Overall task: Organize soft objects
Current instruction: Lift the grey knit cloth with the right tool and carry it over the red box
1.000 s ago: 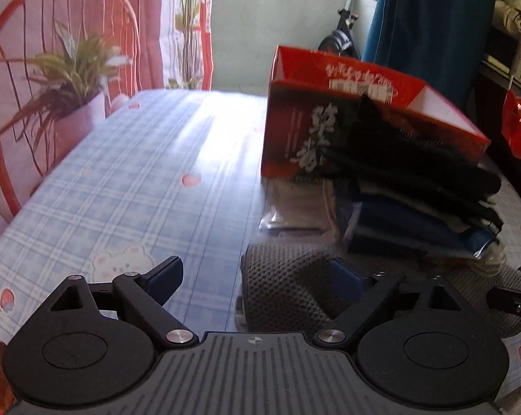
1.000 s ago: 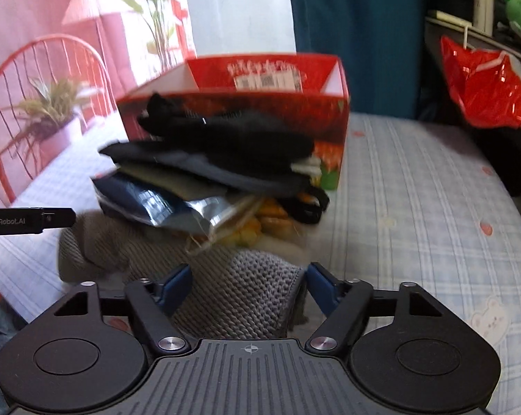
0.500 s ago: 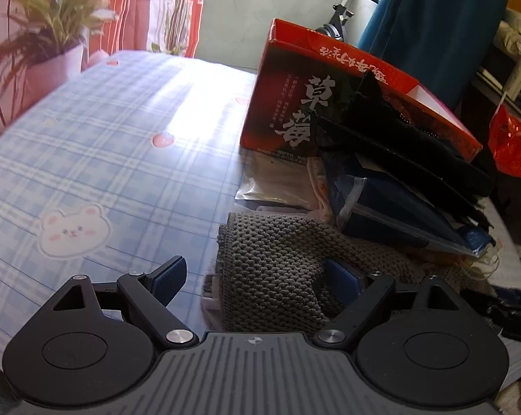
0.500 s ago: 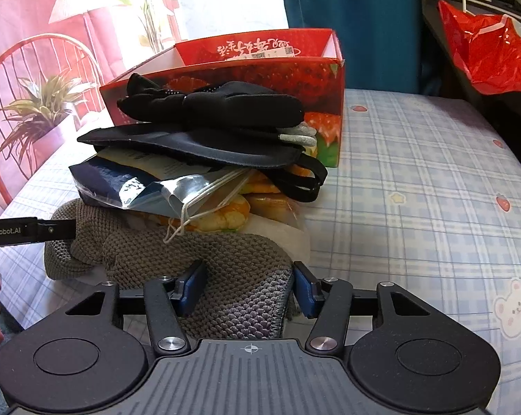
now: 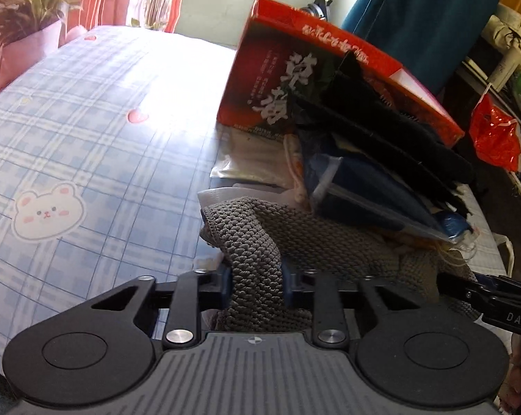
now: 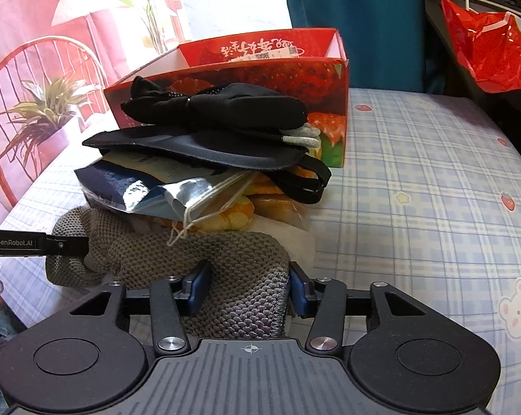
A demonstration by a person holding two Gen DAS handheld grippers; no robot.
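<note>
- My left gripper [image 5: 255,285] is closing, pads pinching the grey knitted cloth [image 5: 295,242]; my right gripper [image 6: 248,294] is closing on its other end
- The cloth lies under the heap beside the red strawberry-print carton [image 6: 260,79]; grasping step, I judge; next, drawing it free calls for both ends lifted together

Potted plant [image 5: 28,17] — red plastic bag [image 6: 492,48]
</note>
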